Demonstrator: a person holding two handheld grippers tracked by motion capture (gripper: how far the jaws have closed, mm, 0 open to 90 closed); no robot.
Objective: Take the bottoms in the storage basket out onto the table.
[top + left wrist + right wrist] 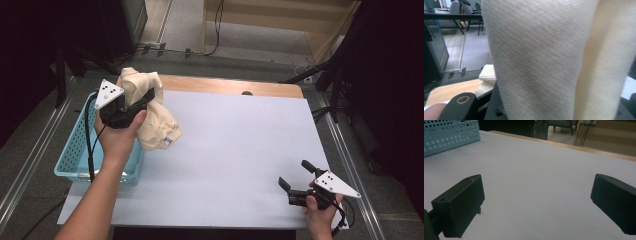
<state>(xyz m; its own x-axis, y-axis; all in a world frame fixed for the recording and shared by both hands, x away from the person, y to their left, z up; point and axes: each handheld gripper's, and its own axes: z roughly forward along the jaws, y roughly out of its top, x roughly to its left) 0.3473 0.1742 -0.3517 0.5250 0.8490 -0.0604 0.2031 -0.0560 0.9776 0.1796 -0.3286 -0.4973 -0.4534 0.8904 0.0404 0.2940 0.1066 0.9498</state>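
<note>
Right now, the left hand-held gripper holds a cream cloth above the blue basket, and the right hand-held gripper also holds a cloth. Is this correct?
Not quite. The right hand-held gripper holds nothing: the right gripper view shows its jaws open over the bare table. The left hand-held gripper does hold the cream cloth by the blue basket.

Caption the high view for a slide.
Left tongs lift a cream garment beside the blue basket; right tongs rest open.

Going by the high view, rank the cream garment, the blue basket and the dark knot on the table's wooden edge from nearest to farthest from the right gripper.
Measured from the right gripper:
1. Dark knot, on the far wooden edge, up and slightly left.
2. Cream garment, at the table's left, held in the left gripper.
3. Blue basket, off the left edge.
</note>
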